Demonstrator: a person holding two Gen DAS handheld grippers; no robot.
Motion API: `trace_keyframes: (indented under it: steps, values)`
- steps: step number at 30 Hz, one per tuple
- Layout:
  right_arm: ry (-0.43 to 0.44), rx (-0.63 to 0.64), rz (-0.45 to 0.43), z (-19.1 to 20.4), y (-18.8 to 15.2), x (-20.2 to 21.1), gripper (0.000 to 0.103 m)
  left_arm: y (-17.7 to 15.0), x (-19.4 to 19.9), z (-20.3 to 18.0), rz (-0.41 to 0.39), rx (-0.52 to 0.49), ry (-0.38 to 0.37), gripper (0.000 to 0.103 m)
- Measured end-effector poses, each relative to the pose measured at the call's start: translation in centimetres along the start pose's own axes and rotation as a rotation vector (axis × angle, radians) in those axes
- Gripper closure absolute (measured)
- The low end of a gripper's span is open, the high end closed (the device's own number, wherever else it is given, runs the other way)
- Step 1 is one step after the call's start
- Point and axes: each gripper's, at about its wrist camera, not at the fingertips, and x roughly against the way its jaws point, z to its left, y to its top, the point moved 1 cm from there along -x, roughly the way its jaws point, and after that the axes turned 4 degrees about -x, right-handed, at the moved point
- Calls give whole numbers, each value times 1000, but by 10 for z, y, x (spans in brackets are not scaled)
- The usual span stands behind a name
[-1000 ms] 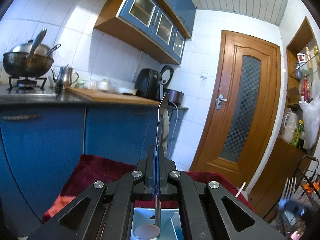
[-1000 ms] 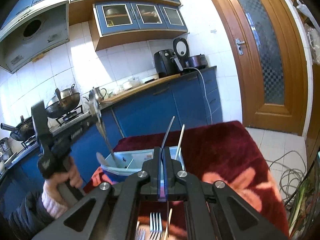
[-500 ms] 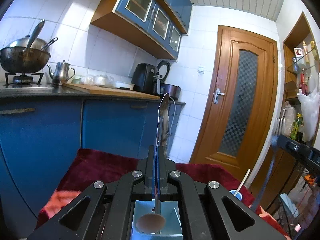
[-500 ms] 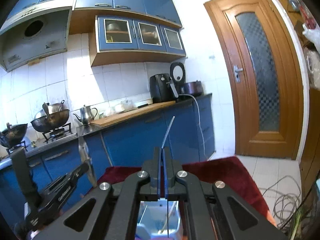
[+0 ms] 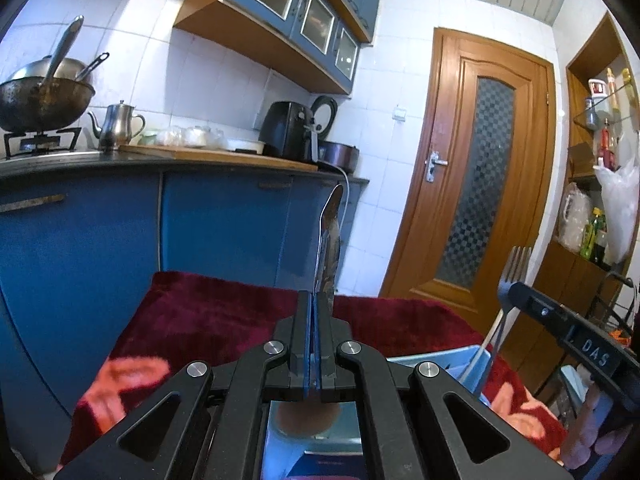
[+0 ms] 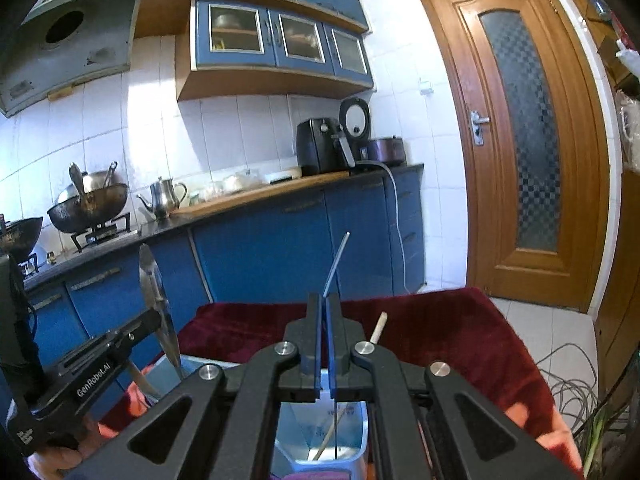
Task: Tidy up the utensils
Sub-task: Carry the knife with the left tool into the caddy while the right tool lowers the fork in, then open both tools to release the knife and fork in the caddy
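The left gripper (image 5: 316, 312) is clamped on a spoon (image 5: 330, 240), handle up and bowl hanging down over the blue-and-white holder (image 5: 476, 356) that sits on the dark red cloth (image 5: 208, 316). The right gripper (image 6: 325, 316) is likewise clenched, on a fork (image 5: 508, 304) held by its thin handle, tines up as the left camera shows them; its lower end hangs over a compartment of the holder where a pale chopstick (image 6: 378, 326) already leans.

The step in hand looks like lowering both pieces into the holder. To do it well:

- Keep each piece near upright above the holder, so the lower end clears the rim and the inner dividers rather than catching on them.
- Lower one hand at a time; the two grippers are close together over the holder and the spoon's handle stands just beside the right gripper's body.
- Bring the fork down clear of the leaning chopstick, which could be knocked out.
- Let go only once the lower end is well inside a compartment, since a long metal piece dropped from above the holder may tip it or bounce out.
- Which compartment sits under the spoon cannot be told; the gripper body hides it.
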Motion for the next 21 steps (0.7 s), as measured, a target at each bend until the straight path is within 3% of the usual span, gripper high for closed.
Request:
trace_keyframes:
  steps: [9, 12, 21]
  values:
    - [34, -25, 100, -5, -14, -6, 98, 1, 8, -11, 32, -27, -23, 86]
    - [47, -30, 95, -6, -11, 0, 89, 3, 14, -12, 35, -27, -29, 85]
    - [69, -31, 58, 0, 1, 30, 88, 7, 35, -17, 62, -15, -46, 85]
